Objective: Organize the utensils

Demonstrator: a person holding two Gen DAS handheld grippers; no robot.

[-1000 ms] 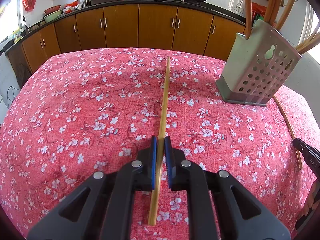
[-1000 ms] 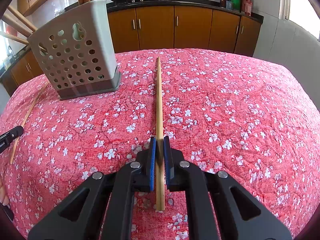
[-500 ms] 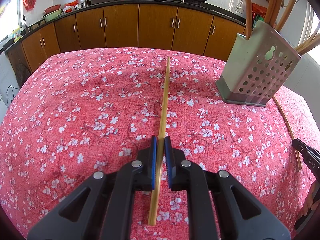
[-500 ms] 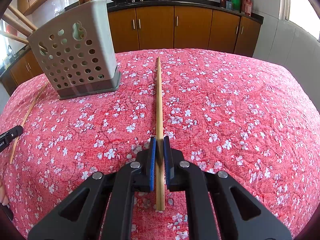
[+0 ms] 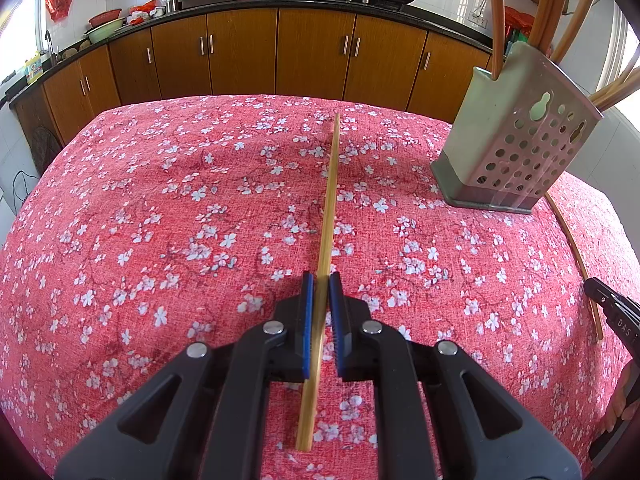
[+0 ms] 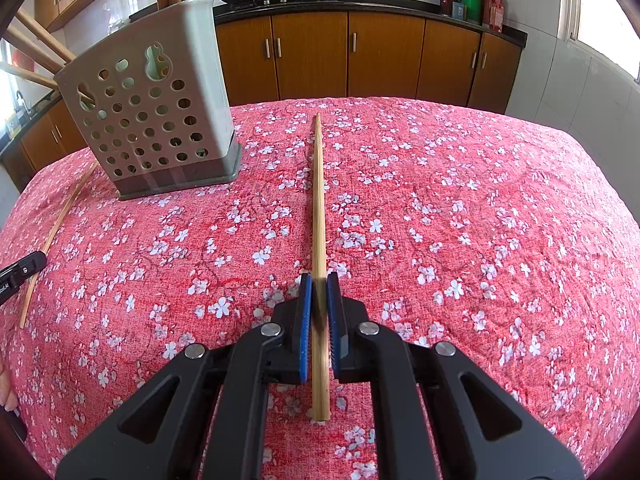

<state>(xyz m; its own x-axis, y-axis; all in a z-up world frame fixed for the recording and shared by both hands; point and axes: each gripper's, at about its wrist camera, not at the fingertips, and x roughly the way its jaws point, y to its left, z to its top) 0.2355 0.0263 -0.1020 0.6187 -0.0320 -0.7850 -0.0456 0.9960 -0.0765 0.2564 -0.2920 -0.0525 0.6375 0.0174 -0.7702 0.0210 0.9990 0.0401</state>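
The left gripper (image 5: 319,280) has its blue-padded jaws pressed onto a pale bamboo chopstick (image 5: 326,216), pinching it about a third of the way up from its blunt near end. This stick is slim, straw-yellow and straight-grained, and it runs from 6 o'clock to 12 o'clock in the left wrist view, leaning slightly to 1 o'clock as it tapers to a thin tip. The right gripper (image 6: 319,278) is likewise closed on a second chopstick (image 6: 318,200), a thicker, warmer tan one with a squared butt end behind the pads and a rounded far tip at 12 o'clock. Whether either stick touches the cloth cannot be told. Under both lies a red tablecloth (image 6: 480,220) printed with white blossoms. A grey perforated plastic utensil holder (image 6: 156,108) stands on it at 10 o'clock in the right wrist view and at 2 o'clock in the left, its holes round with a gourd-shaped cutout near the rim. Several brown wooden handles (image 5: 498,16) rise out of its top. Beside the holder's base a third thin chopstick (image 6: 52,240) lies flat on the cloth, near the tip of the other gripper. Brown kitchen cabinets (image 5: 312,52) stand at 12 o'clock.
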